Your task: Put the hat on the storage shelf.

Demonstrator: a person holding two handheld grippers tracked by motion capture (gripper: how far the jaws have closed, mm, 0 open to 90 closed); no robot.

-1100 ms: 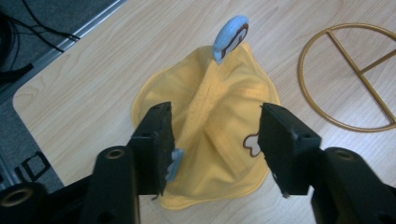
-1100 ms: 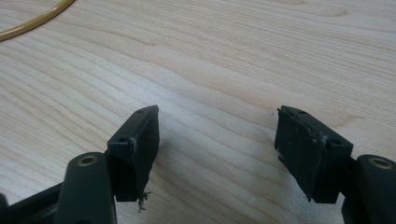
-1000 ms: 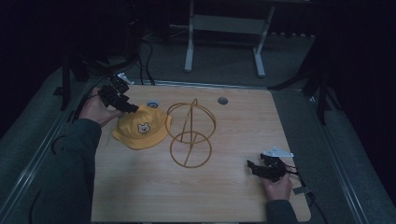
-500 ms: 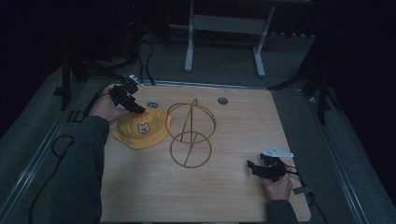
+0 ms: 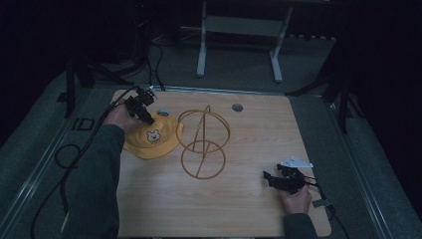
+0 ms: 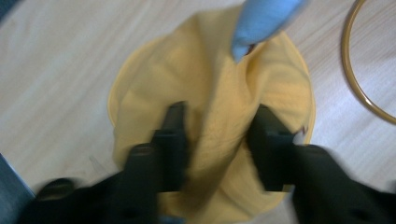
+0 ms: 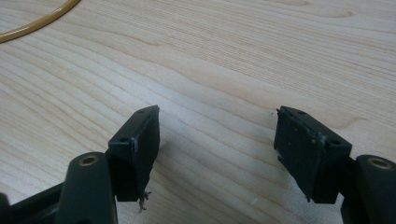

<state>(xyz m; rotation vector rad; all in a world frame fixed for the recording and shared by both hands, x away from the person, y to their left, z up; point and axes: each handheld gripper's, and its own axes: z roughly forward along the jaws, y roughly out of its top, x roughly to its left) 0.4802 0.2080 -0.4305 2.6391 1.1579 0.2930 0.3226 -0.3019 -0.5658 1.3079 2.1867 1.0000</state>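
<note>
**Two hand-held grippers over a wooden table with a yellow hat**

At the left, the left black two-jaw gripper [image 5: 142, 105] hangs over the far edge of a soft yellow fabric hat with a small bear face [image 5: 151, 138]. Its jaws are spread, with a raised fold of the hat between them; whether they touch it cannot be told. A pale blue tag [image 6: 264, 21] sits at the hat's far side. The left forearm in a dark green sleeve [image 5: 97, 184] reaches forward from the near edge. Beside the hat stands a golden wire frame of rings [image 5: 203, 142]. At the right, the right black gripper [image 5: 279, 180] rests low, jaws wide apart, empty, above the pale wooden tabletop [image 5: 239, 209]. The room beyond is dark.
</note>
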